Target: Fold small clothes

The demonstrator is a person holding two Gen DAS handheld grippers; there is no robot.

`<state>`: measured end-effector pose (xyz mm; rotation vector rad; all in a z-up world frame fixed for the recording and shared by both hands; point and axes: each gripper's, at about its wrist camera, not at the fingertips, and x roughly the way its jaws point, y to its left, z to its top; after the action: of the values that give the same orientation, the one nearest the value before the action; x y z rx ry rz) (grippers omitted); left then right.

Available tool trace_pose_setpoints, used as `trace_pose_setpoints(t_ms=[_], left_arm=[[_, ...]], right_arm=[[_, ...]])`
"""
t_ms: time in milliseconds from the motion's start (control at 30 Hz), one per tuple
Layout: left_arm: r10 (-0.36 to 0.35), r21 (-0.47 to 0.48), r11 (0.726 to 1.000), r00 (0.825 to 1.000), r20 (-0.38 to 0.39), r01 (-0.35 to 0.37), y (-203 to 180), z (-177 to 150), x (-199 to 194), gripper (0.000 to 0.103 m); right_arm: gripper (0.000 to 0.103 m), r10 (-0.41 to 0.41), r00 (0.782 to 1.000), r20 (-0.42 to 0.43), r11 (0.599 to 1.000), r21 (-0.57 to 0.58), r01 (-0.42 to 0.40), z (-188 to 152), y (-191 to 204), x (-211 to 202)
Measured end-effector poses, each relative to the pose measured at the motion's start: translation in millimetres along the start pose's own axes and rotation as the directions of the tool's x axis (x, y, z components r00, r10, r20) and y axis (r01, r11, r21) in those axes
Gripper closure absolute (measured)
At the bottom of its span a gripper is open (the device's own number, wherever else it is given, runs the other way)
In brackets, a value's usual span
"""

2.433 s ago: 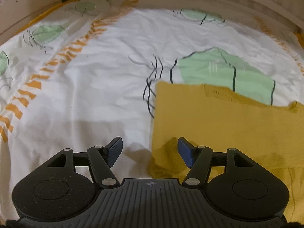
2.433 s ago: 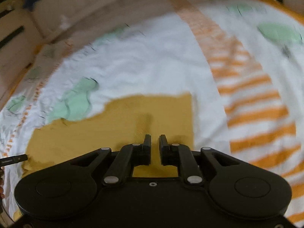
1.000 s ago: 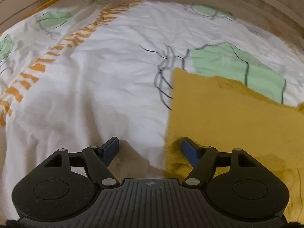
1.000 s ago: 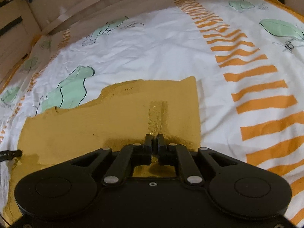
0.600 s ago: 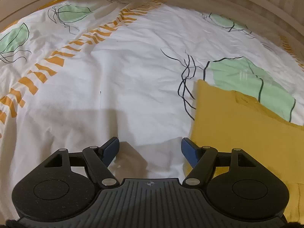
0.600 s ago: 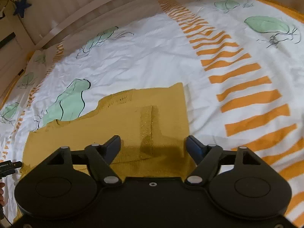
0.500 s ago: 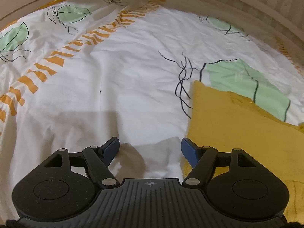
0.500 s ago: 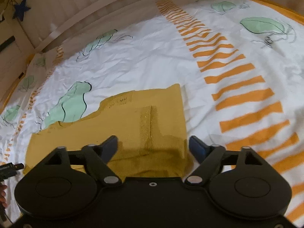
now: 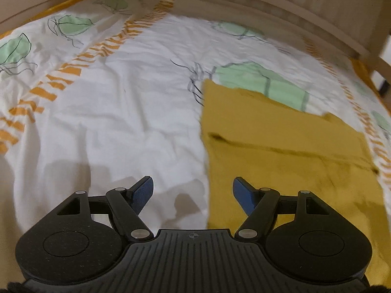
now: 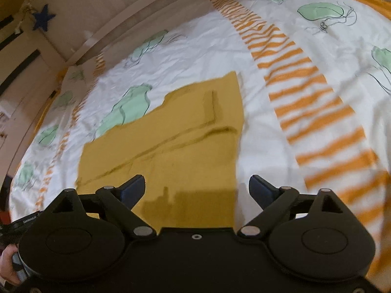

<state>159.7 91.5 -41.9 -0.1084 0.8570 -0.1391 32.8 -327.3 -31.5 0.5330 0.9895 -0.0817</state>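
Observation:
A mustard-yellow garment [image 9: 281,146] lies folded flat on the bed, with a fold edge running across it. It also shows in the right wrist view [image 10: 176,146]. My left gripper [image 9: 193,193] is open and empty, raised above the garment's left edge; its right blue pad [image 9: 243,196] is over the cloth. My right gripper [image 10: 196,188] is open and empty, raised above the garment's near right corner.
The garment rests on a white bed sheet [image 9: 110,112] printed with green leaves and orange stripes [image 10: 305,112]. A wooden bed rail [image 9: 244,2] curves along the far side. A blue star [image 10: 44,19] hangs on the wall. The left gripper's body [image 10: 22,222] shows at the lower left.
My right gripper opened and let go of the yellow garment, then both grippers drew back and up. More of the folded garment shows now.

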Motion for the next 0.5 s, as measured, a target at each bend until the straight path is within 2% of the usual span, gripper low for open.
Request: trace_pose_setpoints(t_ms=[200,400,500], left_arm=[[-0.059,0.047,0.997,0.997,-0.057,0.061,-2.7,-45.1,-35.2,0.032],[-0.093,-0.012,0.996,0.99,-0.107,0.093,8.6,-69.9,-52.0,0.032],[-0.092,-0.049,0.995,0.987,-0.132,0.086,17.5,-77.2,-55.0,0.032]], right_arm=[[0.007,0.012,0.999,-0.048,1.0,0.003,-0.012,-40.3,-5.7,-37.4],[0.006,0.011,0.991,-0.134,0.996,0.085,0.0,-76.8,-23.8,-52.3],[0.006,0.037,0.99,-0.135,0.994,0.105,-0.022,-88.3,-29.0,-55.9]])
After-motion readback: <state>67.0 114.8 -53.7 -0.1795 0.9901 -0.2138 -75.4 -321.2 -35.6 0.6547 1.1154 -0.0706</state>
